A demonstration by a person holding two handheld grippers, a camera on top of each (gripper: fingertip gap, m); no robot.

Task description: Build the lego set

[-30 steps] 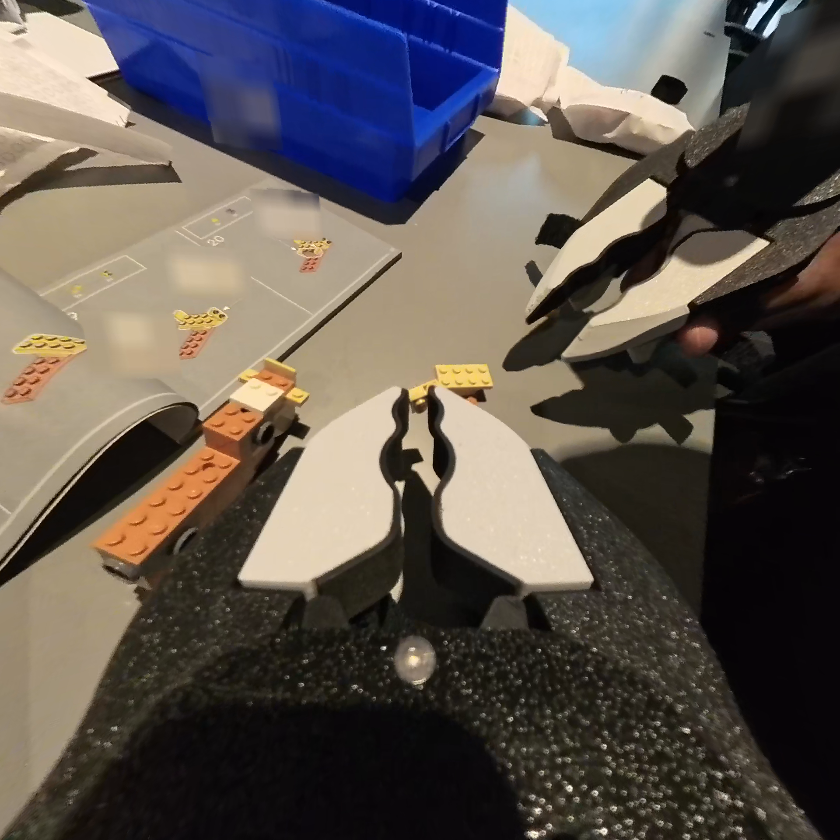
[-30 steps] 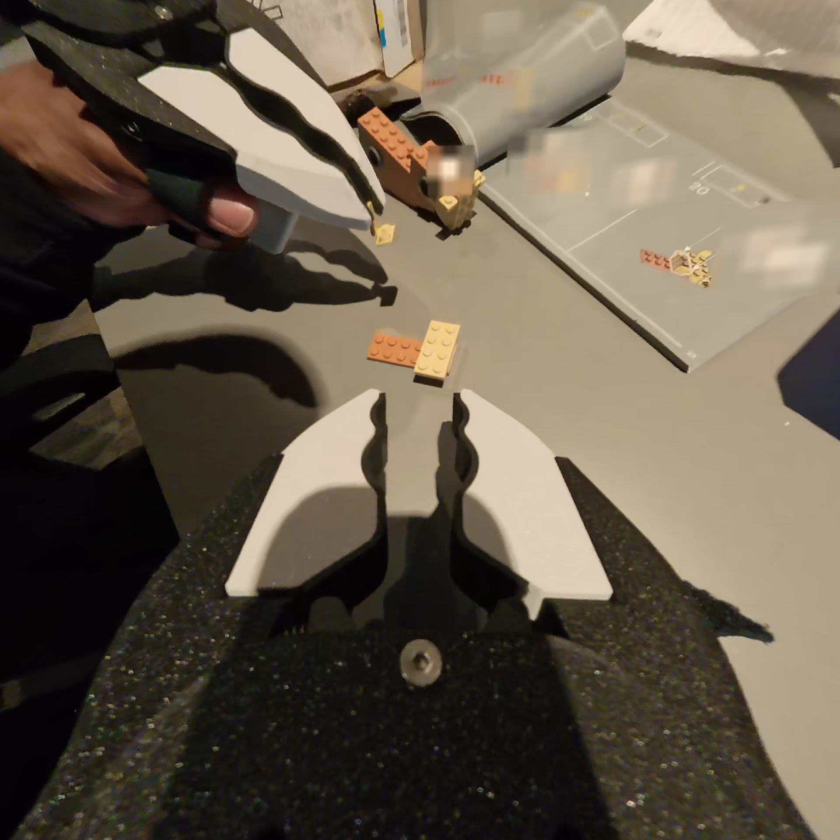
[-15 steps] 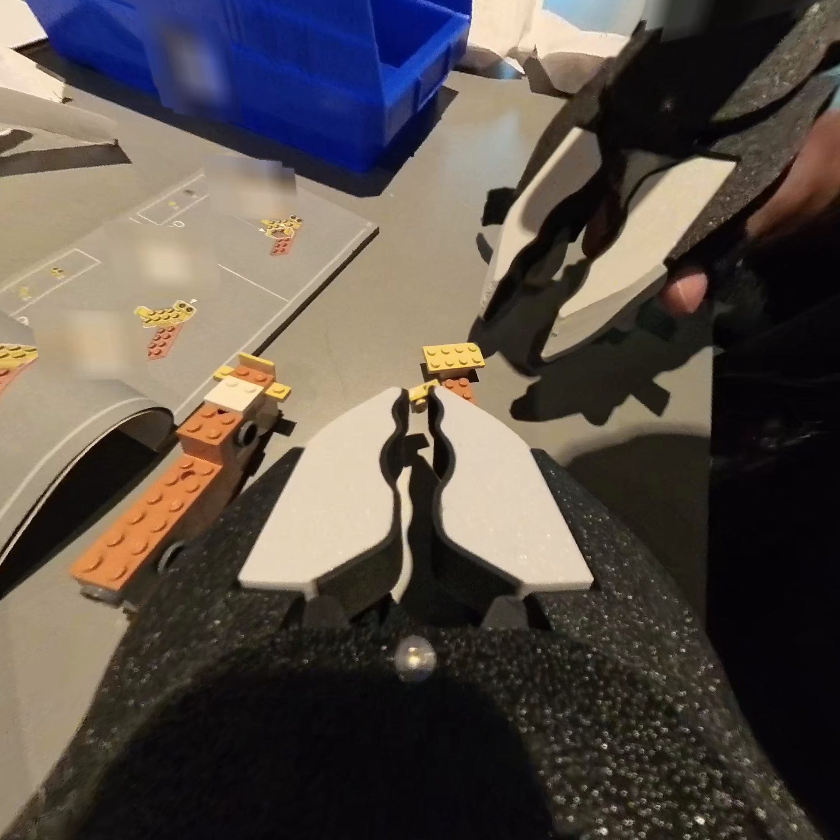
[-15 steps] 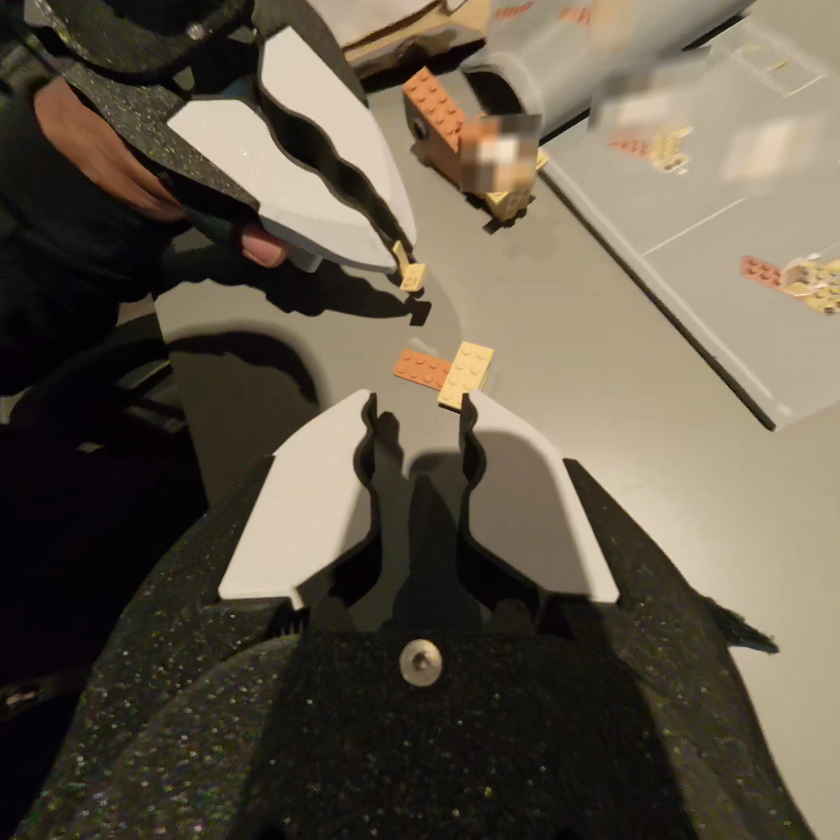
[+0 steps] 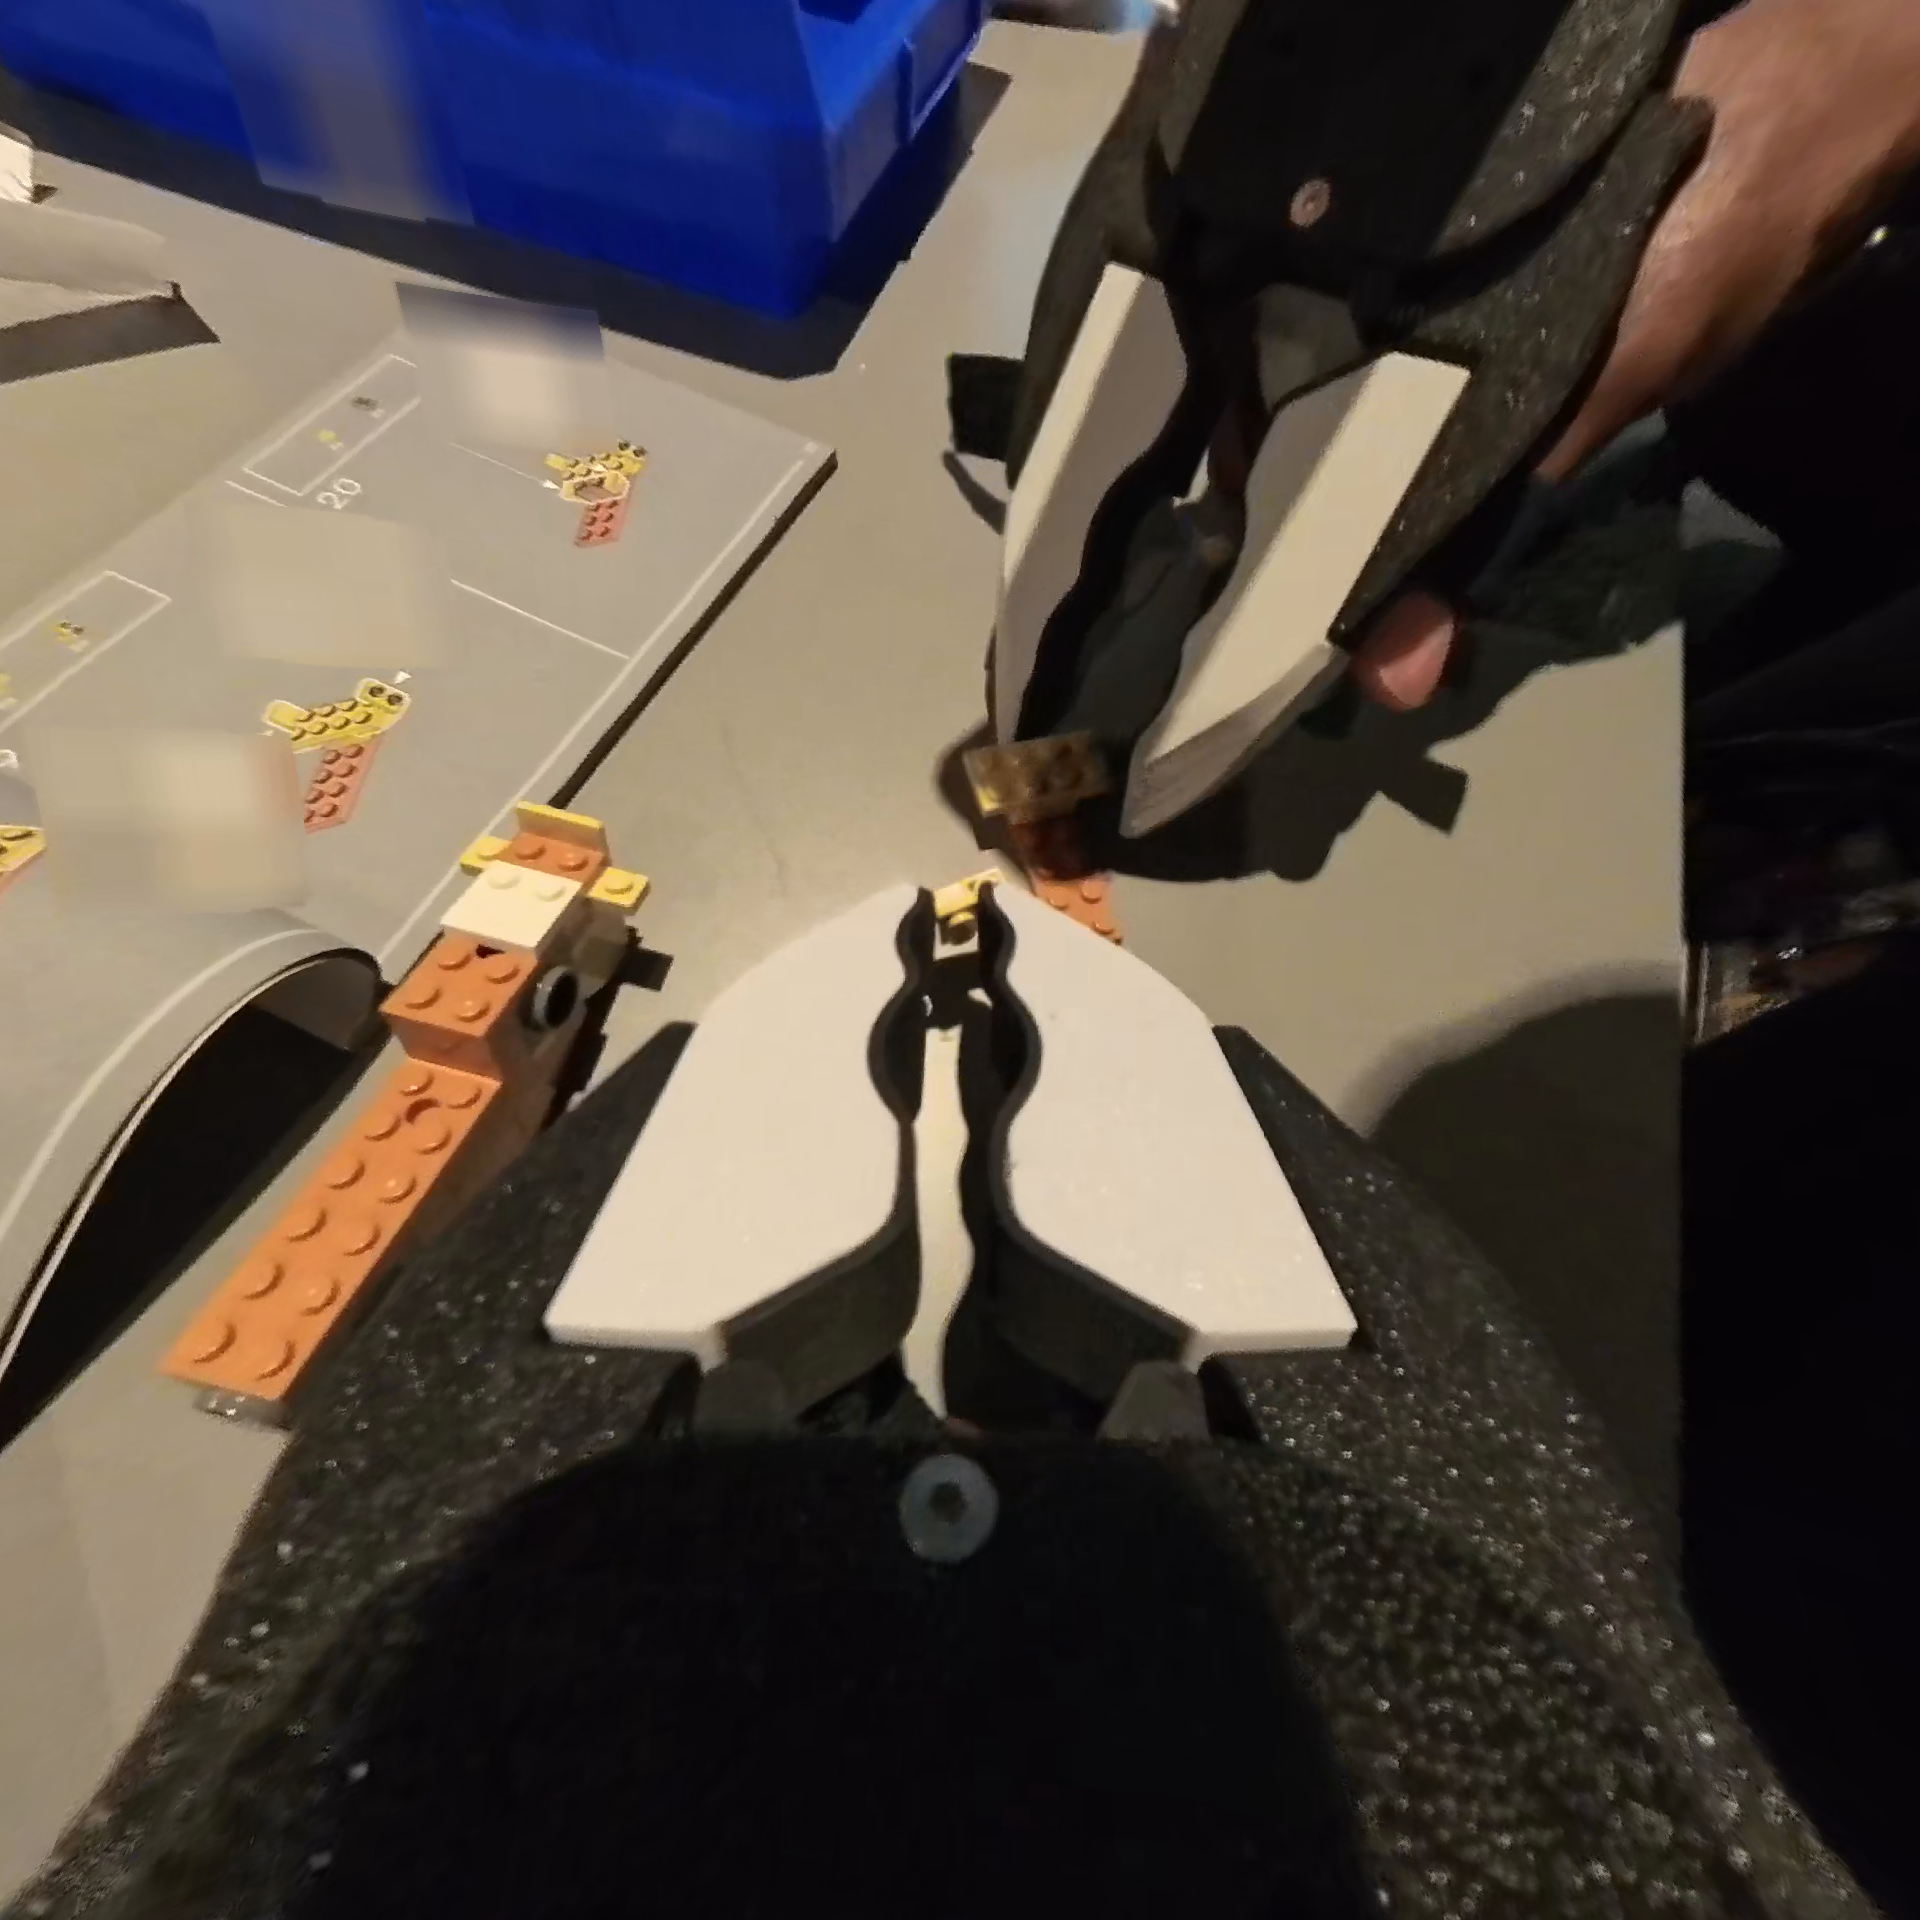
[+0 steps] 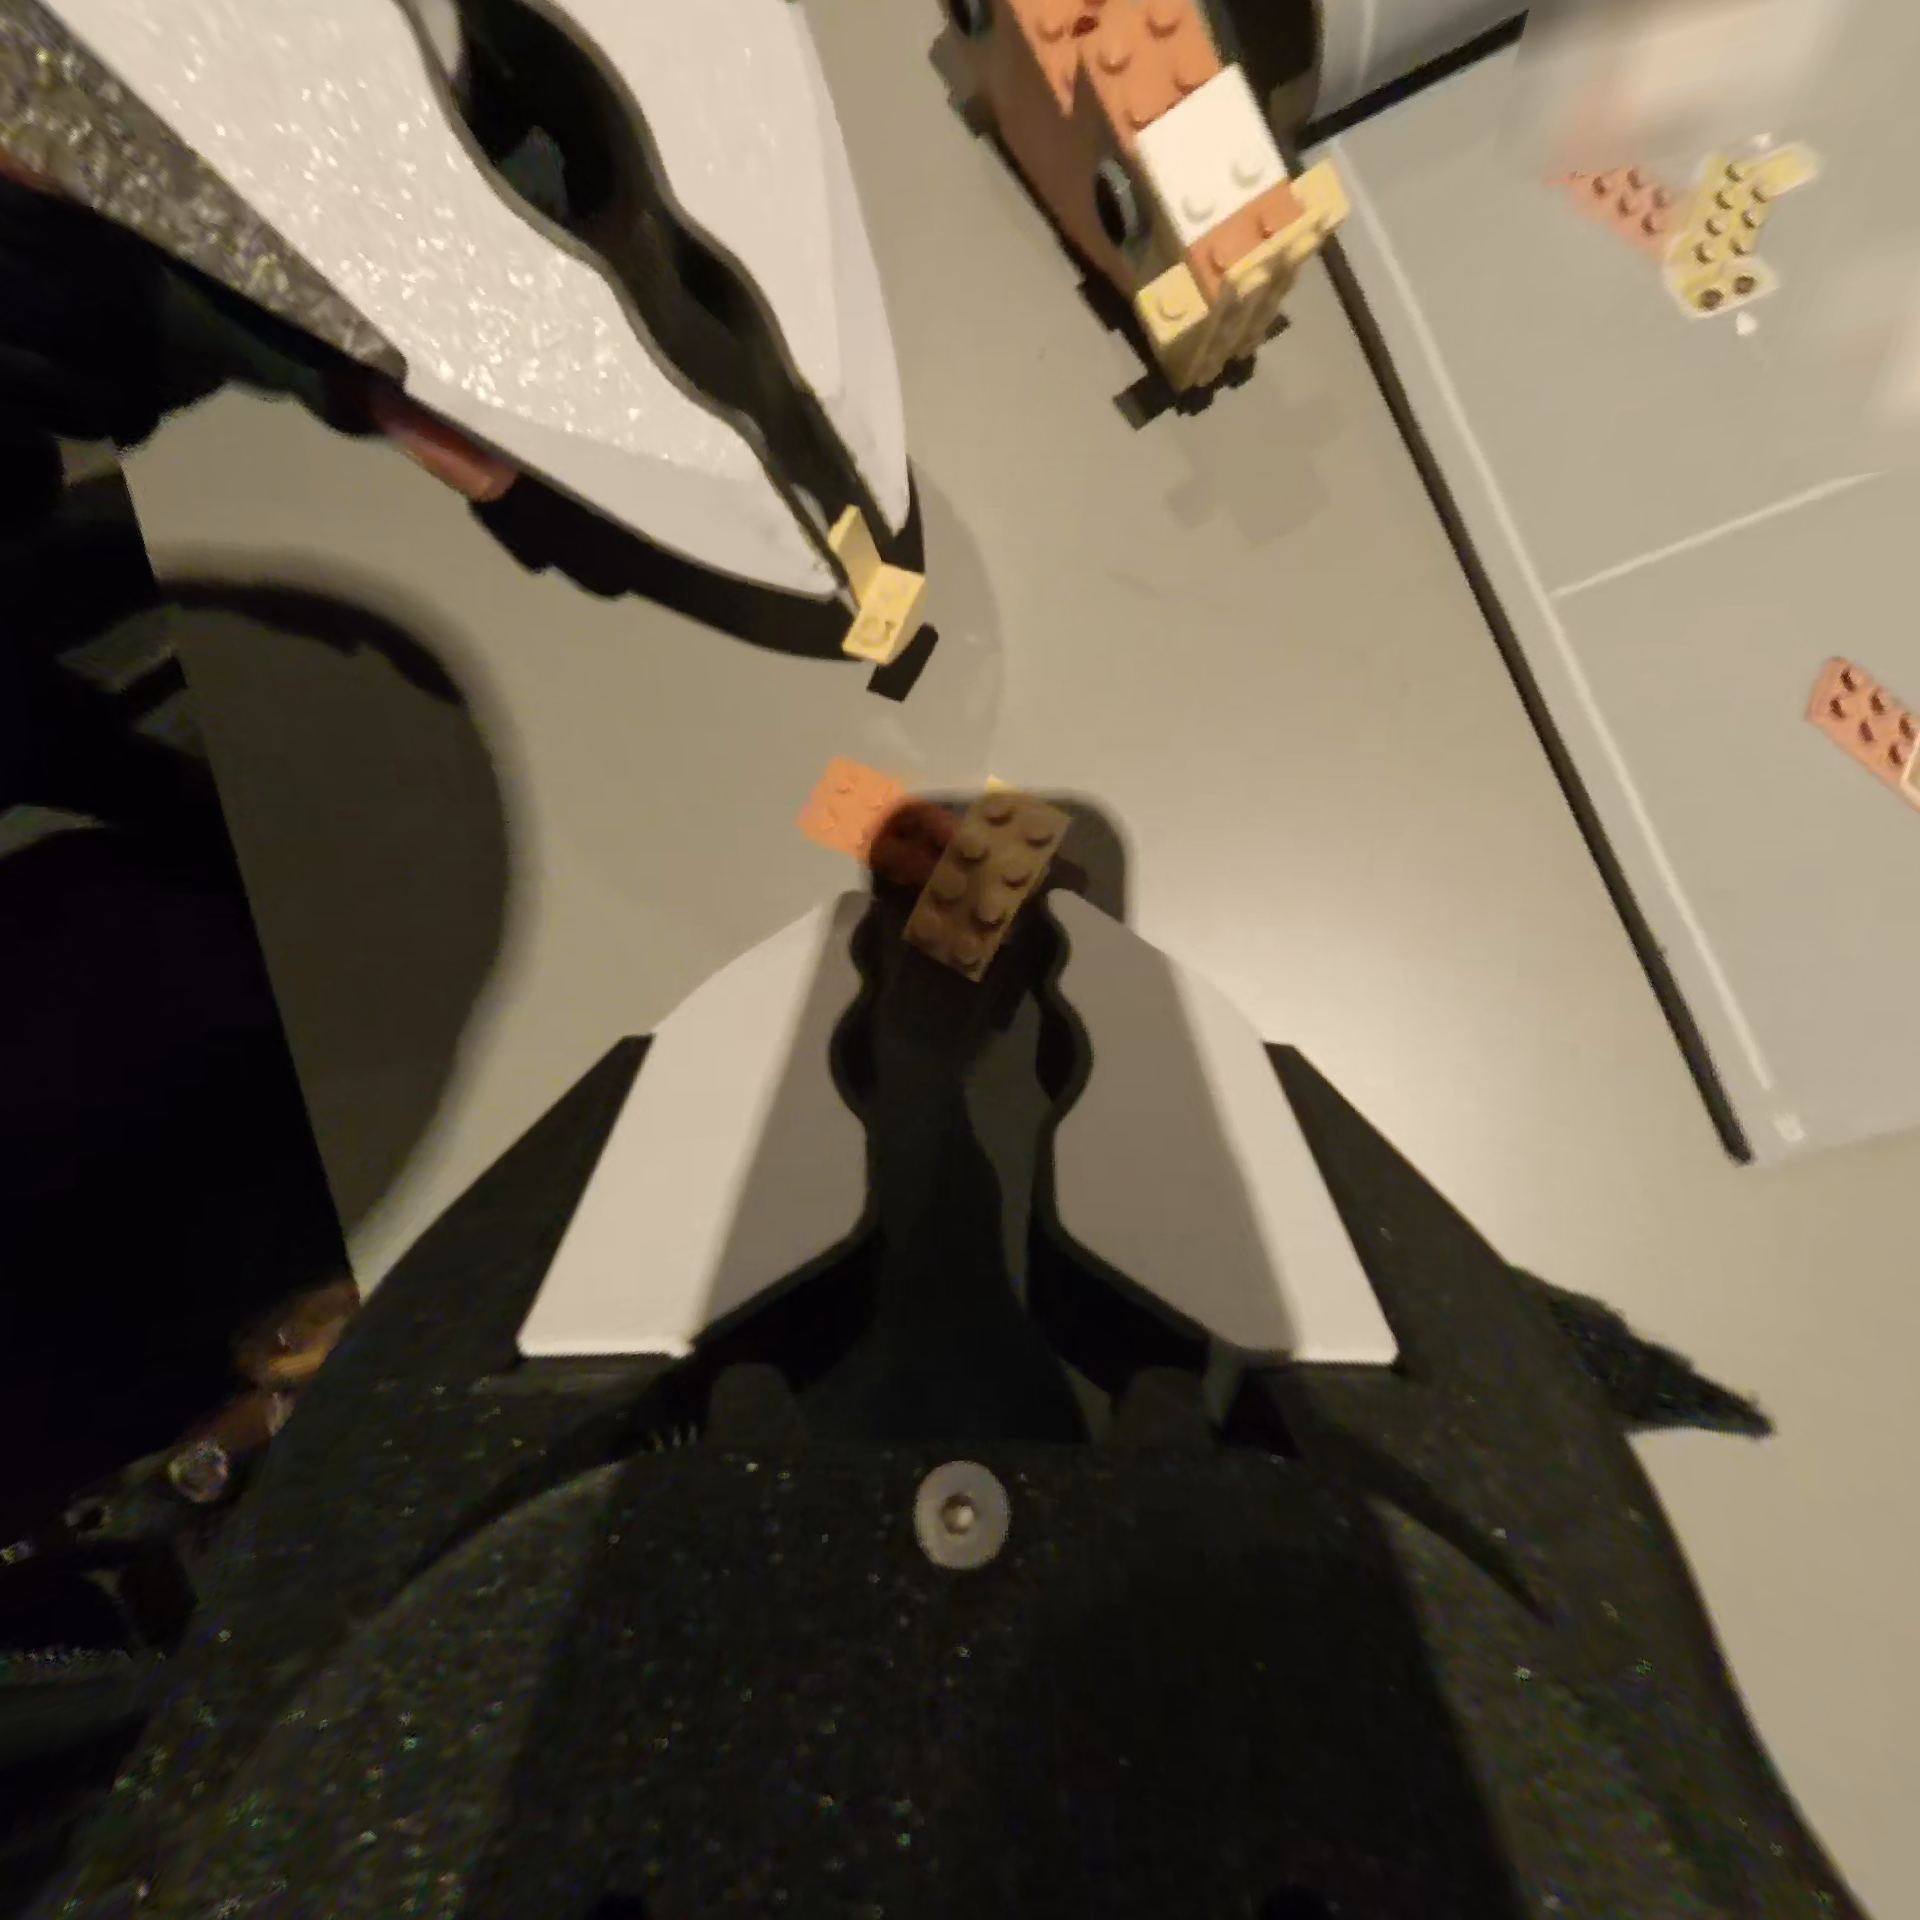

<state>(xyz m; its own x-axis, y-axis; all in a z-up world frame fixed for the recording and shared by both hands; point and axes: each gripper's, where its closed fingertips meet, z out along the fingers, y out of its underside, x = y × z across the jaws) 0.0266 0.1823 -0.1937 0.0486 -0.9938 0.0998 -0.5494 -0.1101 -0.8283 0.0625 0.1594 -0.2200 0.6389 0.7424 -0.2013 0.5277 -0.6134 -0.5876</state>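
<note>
With the orange model (image 5: 343, 1195) part-built beside the instruction booklet (image 5: 416, 582), the left hand-held gripper (image 5: 961, 914) pinches a small tan piece (image 6: 881, 608) while the right hand-held gripper (image 6: 961, 925), jaws parted, straddles the unattached tan-and-orange plates (image 6: 982, 883).

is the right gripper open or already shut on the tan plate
Open. In both views the right gripper has its fingertips either side of the tan plate, with visible gaps; the plate lies on the table.

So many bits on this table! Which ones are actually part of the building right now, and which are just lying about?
In use:
- small yellow piece pinched in the left gripper
- yellow-and-orange plate pair at the open right gripper
- part-built orange model
- instruction booklet

Lying about:
- blue bin
- white paper at the far left
</note>
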